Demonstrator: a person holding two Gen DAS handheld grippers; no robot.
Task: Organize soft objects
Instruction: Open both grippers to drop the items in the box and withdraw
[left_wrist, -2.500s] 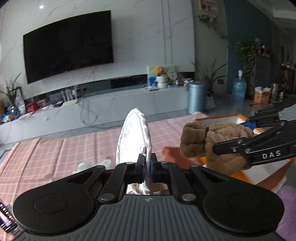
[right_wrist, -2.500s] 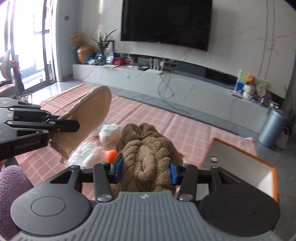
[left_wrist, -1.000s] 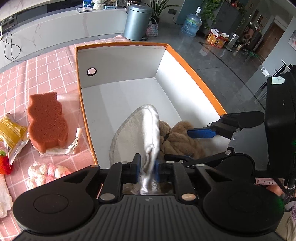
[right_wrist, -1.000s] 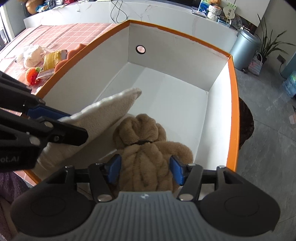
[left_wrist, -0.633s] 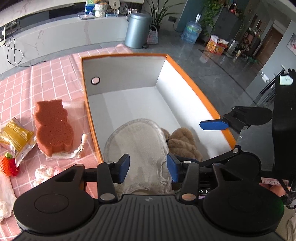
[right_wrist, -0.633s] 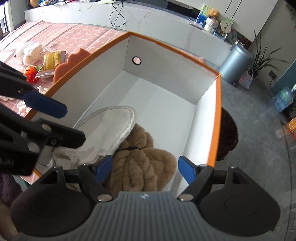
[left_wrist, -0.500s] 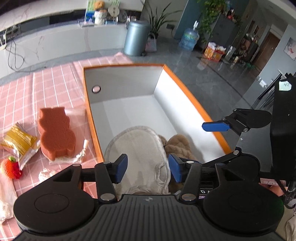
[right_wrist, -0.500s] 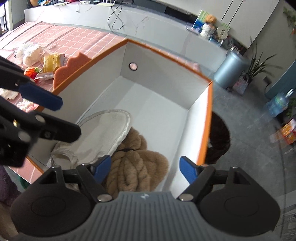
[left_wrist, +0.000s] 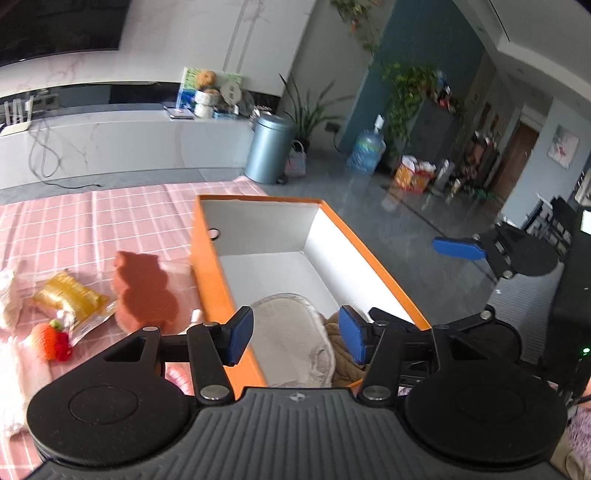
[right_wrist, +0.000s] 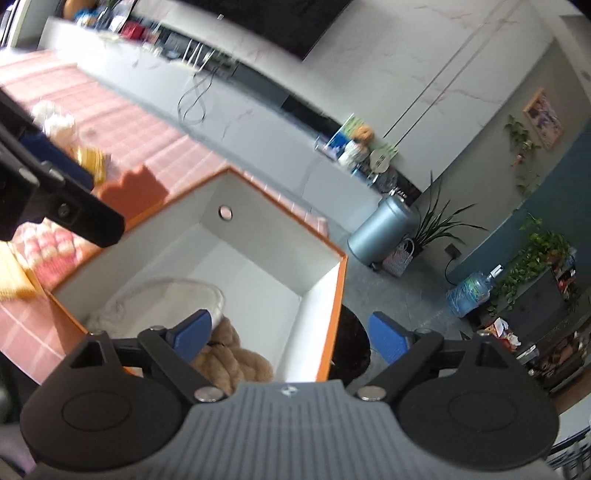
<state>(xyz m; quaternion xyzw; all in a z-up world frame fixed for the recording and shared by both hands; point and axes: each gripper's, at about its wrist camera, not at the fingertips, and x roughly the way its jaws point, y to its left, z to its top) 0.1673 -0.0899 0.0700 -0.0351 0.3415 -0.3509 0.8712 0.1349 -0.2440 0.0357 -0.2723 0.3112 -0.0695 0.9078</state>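
Observation:
An orange-rimmed white box stands on the pink checked cloth; it also shows in the right wrist view. Inside at its near end lie a flat cream pad and a brown fuzzy plush. My left gripper is open and empty, raised above the box's near end. My right gripper is open and empty above the box's near right corner. A brown bear-shaped sponge, a yellow packet and a red knitted strawberry lie on the cloth left of the box.
White and pink soft items lie at the cloth's left edge. A grey bin, plants and a water bottle stand on the floor beyond. A dark round stool is right of the box.
Both grippers opened and let the cream pad and the brown plush drop into the box. Both have since lifted and tilted up away from the box.

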